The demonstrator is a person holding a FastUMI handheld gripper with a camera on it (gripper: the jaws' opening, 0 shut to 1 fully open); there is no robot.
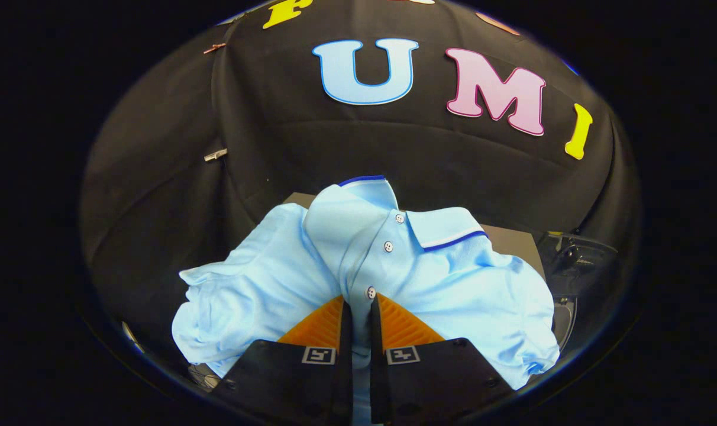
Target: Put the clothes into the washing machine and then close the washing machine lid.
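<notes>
A light blue polo shirt (pixel 358 260) with a dark blue collar trim and white buttons hangs bunched just ahead of the fingers. My gripper (pixel 358 305) is shut on the shirt's button placket, with cloth pinched between both fingers. The shirt spreads to both sides of the fingers and hides what lies under it. A grey flat surface (pixel 512 242) shows behind the shirt, partly covered by it.
A dark device with a rounded rim (pixel 571 266) sits to the right of the shirt. Black cloth of the booth wall (pixel 358 154) rises close behind. A small metal clip (pixel 215 155) holds the cloth at the left.
</notes>
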